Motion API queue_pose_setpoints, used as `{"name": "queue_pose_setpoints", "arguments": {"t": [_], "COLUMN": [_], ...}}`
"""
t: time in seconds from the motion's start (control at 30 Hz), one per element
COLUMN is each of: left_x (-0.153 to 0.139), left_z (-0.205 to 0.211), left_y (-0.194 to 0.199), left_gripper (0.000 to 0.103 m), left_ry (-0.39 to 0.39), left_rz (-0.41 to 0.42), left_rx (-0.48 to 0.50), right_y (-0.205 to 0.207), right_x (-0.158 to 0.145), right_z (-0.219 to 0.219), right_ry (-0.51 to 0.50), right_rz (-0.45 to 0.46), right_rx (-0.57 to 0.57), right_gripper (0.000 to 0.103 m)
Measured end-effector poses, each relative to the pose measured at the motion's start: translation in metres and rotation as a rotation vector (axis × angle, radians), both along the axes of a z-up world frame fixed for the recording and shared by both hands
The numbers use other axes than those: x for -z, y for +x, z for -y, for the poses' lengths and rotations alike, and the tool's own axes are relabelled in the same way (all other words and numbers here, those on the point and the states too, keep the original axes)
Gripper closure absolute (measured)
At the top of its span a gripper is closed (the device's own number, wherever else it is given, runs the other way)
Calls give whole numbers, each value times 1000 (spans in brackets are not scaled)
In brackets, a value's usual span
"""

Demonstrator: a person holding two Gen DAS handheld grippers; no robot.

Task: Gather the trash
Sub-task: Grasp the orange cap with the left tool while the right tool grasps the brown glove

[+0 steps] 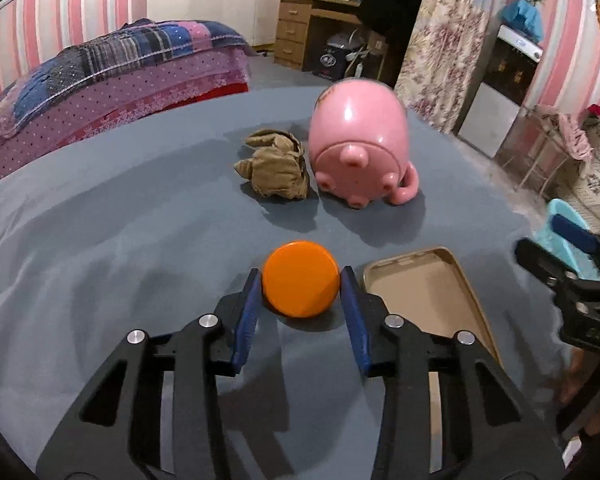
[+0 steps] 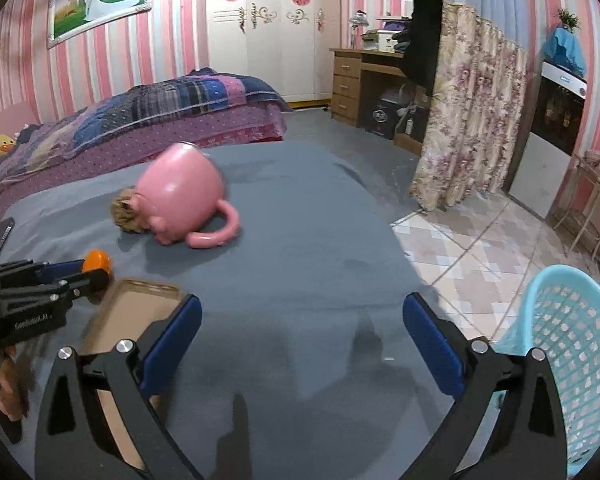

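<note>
An orange round lid (image 1: 300, 278) lies on the grey-blue table cloth (image 1: 120, 240), between the blue pads of my left gripper (image 1: 302, 280); the jaws stand close beside it, contact unclear. A crumpled brown paper ball (image 1: 276, 170) lies further back, next to a pink pig-shaped mug (image 1: 360, 148) on its side. A tan phone case (image 1: 424, 292) lies right of the lid. My right gripper (image 2: 300, 320) is wide open and empty over the cloth. The lid (image 2: 97, 261), the mug (image 2: 180, 196) and the case (image 2: 136, 312) also show in the right wrist view.
A light blue plastic basket (image 2: 572, 344) stands on the tiled floor right of the table. A bed with a patchwork quilt (image 2: 160, 112) is behind the table. A wooden desk (image 2: 364, 80) and a floral curtain (image 2: 468, 120) are at the back right.
</note>
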State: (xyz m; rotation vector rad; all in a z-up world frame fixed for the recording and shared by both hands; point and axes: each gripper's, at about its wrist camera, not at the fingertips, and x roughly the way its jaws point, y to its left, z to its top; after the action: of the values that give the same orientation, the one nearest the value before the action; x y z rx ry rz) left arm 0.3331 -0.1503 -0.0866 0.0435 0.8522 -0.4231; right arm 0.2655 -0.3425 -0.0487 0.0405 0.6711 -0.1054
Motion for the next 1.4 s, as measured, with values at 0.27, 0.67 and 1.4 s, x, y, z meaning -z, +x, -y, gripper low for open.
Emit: {"name": "queue_pose_setpoints", "arguments": {"t": [0.27,0.67,1.4], "left_x": [-24,-18,-10], "left_z": [-76,-182,-194], "left_y": [-14,11,18], "left_gripper": [64,64,64], "left_ry": [58,56,10], "left_rz": [105,153,129], "left_rx": [-140,-394,-412], "right_y": [20,74,116], "right_x": [-11,0,8], "right_z": [-66,-143,-161], "right_ry": [17,58,-39], "right_rz": [12,-57,-98], "right_rx": [-74,-121,-44], "right_gripper": [5,25,76]}}
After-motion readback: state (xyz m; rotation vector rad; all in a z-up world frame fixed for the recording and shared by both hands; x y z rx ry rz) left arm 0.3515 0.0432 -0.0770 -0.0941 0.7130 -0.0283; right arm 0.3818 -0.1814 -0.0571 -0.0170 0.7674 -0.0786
